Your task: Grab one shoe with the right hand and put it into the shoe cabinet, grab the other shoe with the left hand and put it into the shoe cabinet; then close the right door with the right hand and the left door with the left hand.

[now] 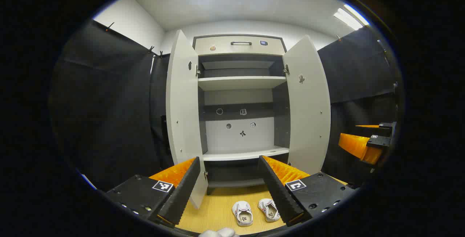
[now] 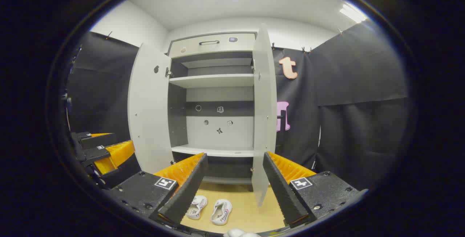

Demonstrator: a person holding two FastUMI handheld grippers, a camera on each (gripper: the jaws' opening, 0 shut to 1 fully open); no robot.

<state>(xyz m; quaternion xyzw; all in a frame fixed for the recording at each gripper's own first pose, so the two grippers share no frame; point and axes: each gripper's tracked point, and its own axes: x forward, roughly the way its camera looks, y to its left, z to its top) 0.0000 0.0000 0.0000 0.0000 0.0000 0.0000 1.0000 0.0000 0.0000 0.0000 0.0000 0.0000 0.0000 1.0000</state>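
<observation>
- Evidently nothing was yet grasped: both shoes (image 1: 242, 213) (image 1: 269, 209) lay side by side on the floor (image 1: 214, 211) before the cabinet (image 1: 239, 84).
- We held the left gripper (image 1: 230, 189) and right gripper (image 2: 232, 189) with fingers spread wide, empty.
- Both doors (image 1: 183, 102) (image 1: 308, 102) stood open.
- Next, we judged, the right gripper must drop to one shoe and straddle it.
</observation>
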